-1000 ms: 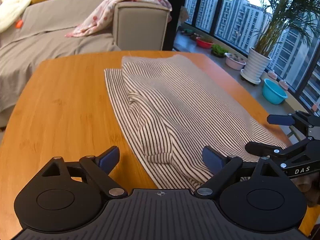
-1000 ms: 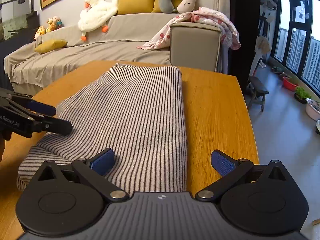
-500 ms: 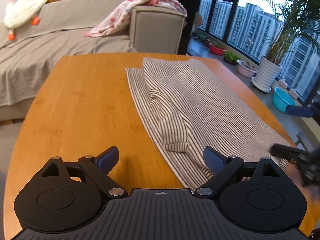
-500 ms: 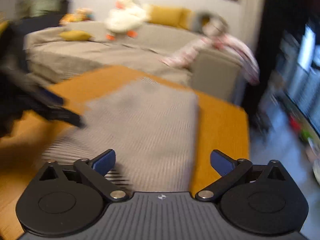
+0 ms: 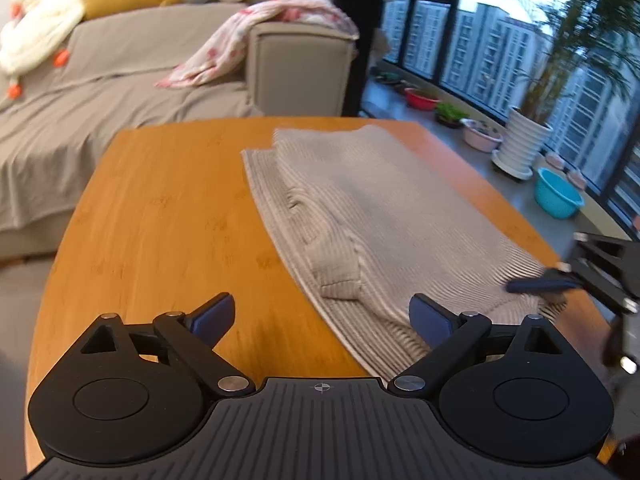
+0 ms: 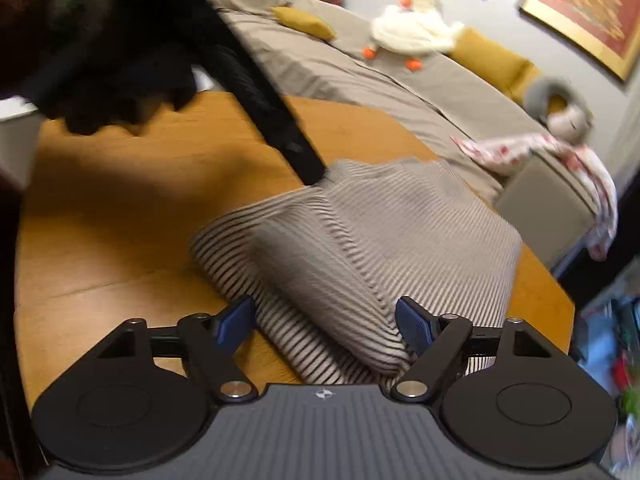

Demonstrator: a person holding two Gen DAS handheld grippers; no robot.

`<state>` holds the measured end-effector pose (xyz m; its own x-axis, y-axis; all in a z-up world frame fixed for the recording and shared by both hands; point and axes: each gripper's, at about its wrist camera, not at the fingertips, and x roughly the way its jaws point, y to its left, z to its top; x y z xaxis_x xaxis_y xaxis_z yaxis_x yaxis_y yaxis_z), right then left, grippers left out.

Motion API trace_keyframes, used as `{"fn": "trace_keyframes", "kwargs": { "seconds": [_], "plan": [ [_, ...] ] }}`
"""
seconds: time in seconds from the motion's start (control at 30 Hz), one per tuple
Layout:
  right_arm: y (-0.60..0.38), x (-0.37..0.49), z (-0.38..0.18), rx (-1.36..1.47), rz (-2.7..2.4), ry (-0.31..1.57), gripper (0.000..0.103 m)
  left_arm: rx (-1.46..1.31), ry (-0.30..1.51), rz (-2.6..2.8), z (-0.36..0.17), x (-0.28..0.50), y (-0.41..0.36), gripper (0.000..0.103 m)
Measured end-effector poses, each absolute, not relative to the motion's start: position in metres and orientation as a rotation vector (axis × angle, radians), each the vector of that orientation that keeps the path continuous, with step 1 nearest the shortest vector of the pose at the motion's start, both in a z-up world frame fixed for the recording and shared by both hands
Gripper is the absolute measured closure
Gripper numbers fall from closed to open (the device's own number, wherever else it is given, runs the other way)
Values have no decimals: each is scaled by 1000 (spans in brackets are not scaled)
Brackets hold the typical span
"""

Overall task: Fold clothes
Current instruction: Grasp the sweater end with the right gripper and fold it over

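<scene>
From the left wrist, the left gripper (image 5: 320, 316) is hanging over the near edge of the tabletop (image 5: 160, 216), its jaws opening wide with bare wood between them; its right pad is sitting just over the near hem of the striped garment (image 5: 380, 208), which is lying towards the right edge. Only this view is showing the windows. From the right wrist, the right gripper (image 6: 324, 320) is closing its jaws, straddling the garment's raised near fold without pressing it yet.

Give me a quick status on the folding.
Left tongs opening, empty. Right tongs closing around near corner of striped sweater, not clamped yet. Sweater partly folded on table. Nothing in the way.
</scene>
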<state>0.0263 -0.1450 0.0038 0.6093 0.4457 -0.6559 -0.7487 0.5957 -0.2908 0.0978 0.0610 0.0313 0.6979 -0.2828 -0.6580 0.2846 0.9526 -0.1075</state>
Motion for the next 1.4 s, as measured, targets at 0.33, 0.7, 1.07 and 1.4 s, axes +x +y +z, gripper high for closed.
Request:
{"fn": "trace_keyframes", "kwargs": {
  "seconds": [0.33, 0.7, 1.07, 1.4],
  "plan": [
    [-186, 97, 19, 18, 705, 869, 37, 270, 688, -491, 30, 66, 29, 1],
    [-188, 78, 26, -77, 694, 774, 24, 394, 710, -440, -3, 89, -14, 0],
    [-174, 35, 13, -500, 666, 545, 8, 197, 728, -445, 18, 101, 8, 0],
    [-143, 44, 2, -702, 634, 449, 66, 106, 742, -443, 21, 106, 16, 1]
  ]
}}
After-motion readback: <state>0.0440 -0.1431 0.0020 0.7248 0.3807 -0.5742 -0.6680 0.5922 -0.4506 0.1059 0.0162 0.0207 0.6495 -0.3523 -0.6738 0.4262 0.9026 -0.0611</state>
